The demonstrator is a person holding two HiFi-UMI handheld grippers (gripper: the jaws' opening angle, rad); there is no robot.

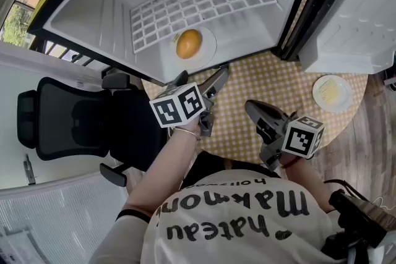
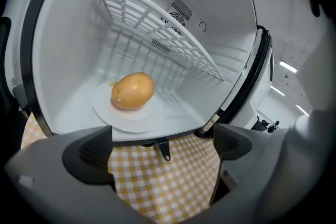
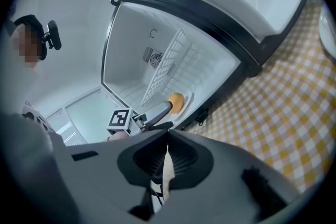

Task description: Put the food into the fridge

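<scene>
Inside the open fridge (image 1: 111,15) an orange-yellow rounded food (image 1: 189,43) lies on a white plate (image 1: 210,46) on the fridge floor. The left gripper view shows the same food (image 2: 133,91) and plate (image 2: 131,115) just beyond the fridge sill. My left gripper (image 1: 201,78) hovers open and empty over the checked tablecloth in front of the sill; it is also in its own view (image 2: 160,149). My right gripper (image 1: 250,108) is lower over the table, shut with nothing in it (image 3: 167,157). A second plate (image 1: 332,93) with pale yellow food sits at the table's right.
The round table (image 1: 260,89) has a yellow checked cloth. The fridge door (image 1: 352,15) stands open at the right. A white wire shelf (image 1: 198,3) sits deeper in the fridge. A black office chair (image 1: 68,123) stands left of the table.
</scene>
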